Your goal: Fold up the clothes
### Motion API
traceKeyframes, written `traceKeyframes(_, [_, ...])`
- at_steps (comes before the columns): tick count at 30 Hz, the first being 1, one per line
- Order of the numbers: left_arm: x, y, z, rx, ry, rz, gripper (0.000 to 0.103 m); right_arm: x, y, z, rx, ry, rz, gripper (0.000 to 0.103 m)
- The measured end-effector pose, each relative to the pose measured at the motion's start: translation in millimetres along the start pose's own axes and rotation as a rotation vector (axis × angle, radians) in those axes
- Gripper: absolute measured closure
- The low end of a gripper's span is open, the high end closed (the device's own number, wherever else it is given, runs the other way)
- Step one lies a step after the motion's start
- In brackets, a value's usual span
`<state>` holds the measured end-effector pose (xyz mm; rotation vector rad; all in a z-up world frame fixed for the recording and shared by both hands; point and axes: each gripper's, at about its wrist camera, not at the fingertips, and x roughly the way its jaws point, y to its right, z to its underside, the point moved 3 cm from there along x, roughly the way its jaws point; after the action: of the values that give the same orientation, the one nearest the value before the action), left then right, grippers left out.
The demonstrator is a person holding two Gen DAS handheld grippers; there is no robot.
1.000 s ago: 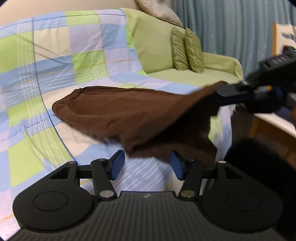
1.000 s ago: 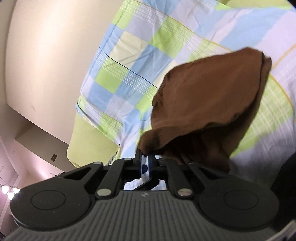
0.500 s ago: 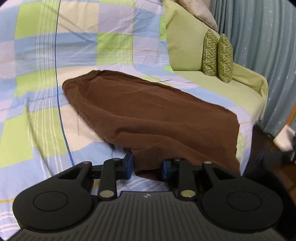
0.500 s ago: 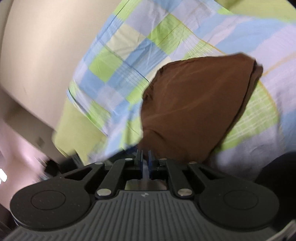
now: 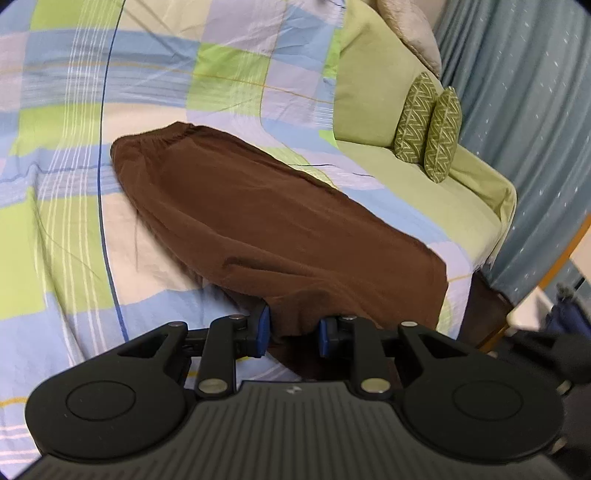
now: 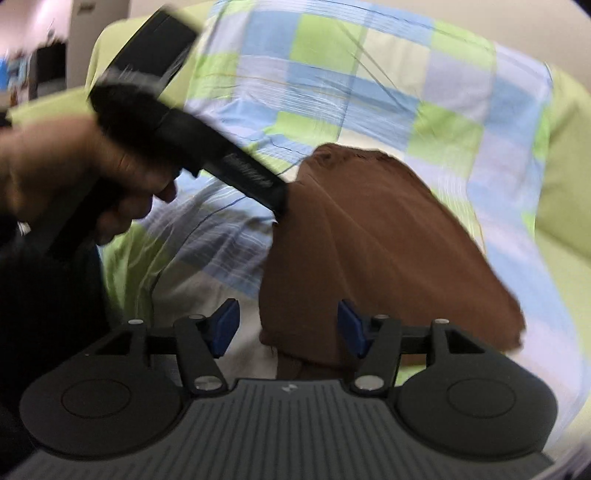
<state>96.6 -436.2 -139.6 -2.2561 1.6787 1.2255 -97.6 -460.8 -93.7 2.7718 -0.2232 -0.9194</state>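
Note:
A brown garment (image 5: 280, 221) with an elastic waistband lies spread on the checked sheet (image 5: 166, 66), the waistband at the far end. My left gripper (image 5: 292, 328) is shut on a bunched fold of its near edge, and brown cloth fills the gap between the blue pads. In the right wrist view a hand (image 6: 74, 177) holds that left gripper (image 6: 280, 206) at the side edge of the garment (image 6: 388, 236). My right gripper (image 6: 288, 326) is opening. A garment corner hangs between its jaws, nearer the right pad (image 6: 349, 326), and neither pad presses on it.
The sheet covers a green sofa (image 5: 424, 195). Two patterned green cushions (image 5: 428, 129) stand at the sofa's far end, with a grey pillow (image 5: 410, 33) on top of the backrest. A blue-grey curtain (image 5: 524, 110) and a wooden furniture edge (image 5: 557, 258) are on the right.
The right gripper let go of the garment corner, rolled and opened. The garment dropped from stretched in the air to flat on the sheet. The left gripper closed on its near edge.

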Motion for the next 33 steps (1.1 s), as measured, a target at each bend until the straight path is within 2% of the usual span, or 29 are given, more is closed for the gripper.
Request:
traceKeyframes(5, [6.5,-2.8,-3.5,-0.037,-0.017,-0.002,0.074,27.3,-27.7,4.7,-0.232,-0.044,0.132,0.068])
traceKeyframes(8, [6.7,-4.0,1.1,0.004,-0.020,-0.023,0.074,20.8,-27.7,7.9,-0.282,-0.037,0.165,0.079])
traceKeyframes(9, [6.9,-4.0,1.7,0.013,-0.020,-0.028,0.073,15.6,-22.6,8.5,-0.262,-0.033,0.154,0.086])
traceKeyframes(11, [7.7,1.8,6.9,0.112,-0.019,-0.047,0.072,6.2,-12.9,7.7,-0.217,-0.027,0.128,0.098])
traceKeyframes(14, [7.3,9.9,18.4,0.234,-0.024,-0.081,0.068,-14.7,13.7,1.0,-0.084,-0.005,0.056,0.099])
traceKeyframes(16, [7.3,14.1,24.5,0.282,-0.028,-0.107,0.068,-23.9,29.6,-2.9,0.005,0.015,0.028,0.099])
traceKeyframes(19, [3.4,16.0,27.0,0.287,-0.017,-0.132,0.080,-34.0,49.2,-9.1,0.079,0.041,0.021,0.099])
traceKeyframes(20, [1.6,15.2,26.5,0.285,-0.015,-0.140,0.089,-34.3,52.5,-9.6,0.086,0.043,0.019,0.099])
traceKeyframes(23, [-12.3,5.3,29.9,0.265,-0.018,-0.180,0.090,-33.3,56.0,-7.3,0.092,0.038,0.016,0.099])
traceKeyframes(28, [-24.4,-3.7,42.5,0.219,-0.029,-0.157,0.091,-24.0,48.1,2.6,0.078,0.014,-0.028,0.099])
traceKeyframes(29, [-25.5,-2.4,44.2,0.220,-0.029,-0.150,0.090,-21.5,46.2,3.9,0.078,0.012,-0.033,0.099])
traceKeyframes(31, [-25.0,2.3,45.6,0.235,-0.021,-0.162,0.077,-18.9,45.0,5.1,0.093,0.017,-0.045,0.099])
traceKeyframes(32, [-22.6,5.1,45.5,0.244,-0.017,-0.175,0.061,-20.4,47.7,4.1,0.121,0.032,-0.051,0.099])
traceKeyframes(33, [-19.9,7.9,45.3,0.252,-0.012,-0.188,0.053,-22.0,51.3,2.9,0.150,0.045,-0.055,0.099])
